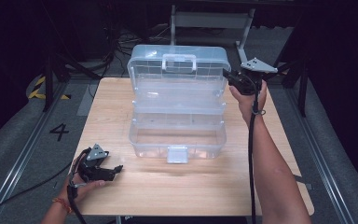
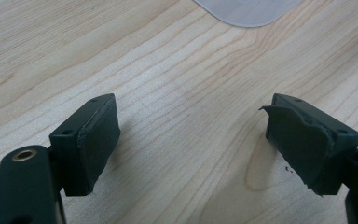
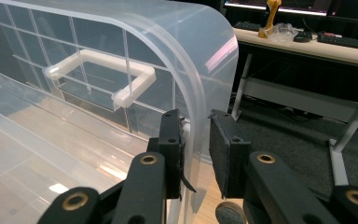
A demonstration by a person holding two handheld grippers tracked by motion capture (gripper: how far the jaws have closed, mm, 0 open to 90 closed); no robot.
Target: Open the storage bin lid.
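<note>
Jaws of the right gripper (image 3: 196, 149) pinch the side rim of the raised lid (image 1: 177, 70).
That lid stands upright behind the clear plastic box (image 1: 177, 135) in the middle of the wooden table (image 1: 196, 186); the left gripper (image 1: 114, 169), jaws spread and empty, rests near the table's front-left corner.

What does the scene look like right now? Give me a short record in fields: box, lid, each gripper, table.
box: clear plastic storage box on the wooden table, open, with its trays stepped back
lid: clear lid standing upright at the back, white handle on it
right gripper: right gripper shut on the lid's right edge, one pad on each side of the wall
left gripper: left gripper open, holding nothing, low over bare wood at the table's front left
</note>
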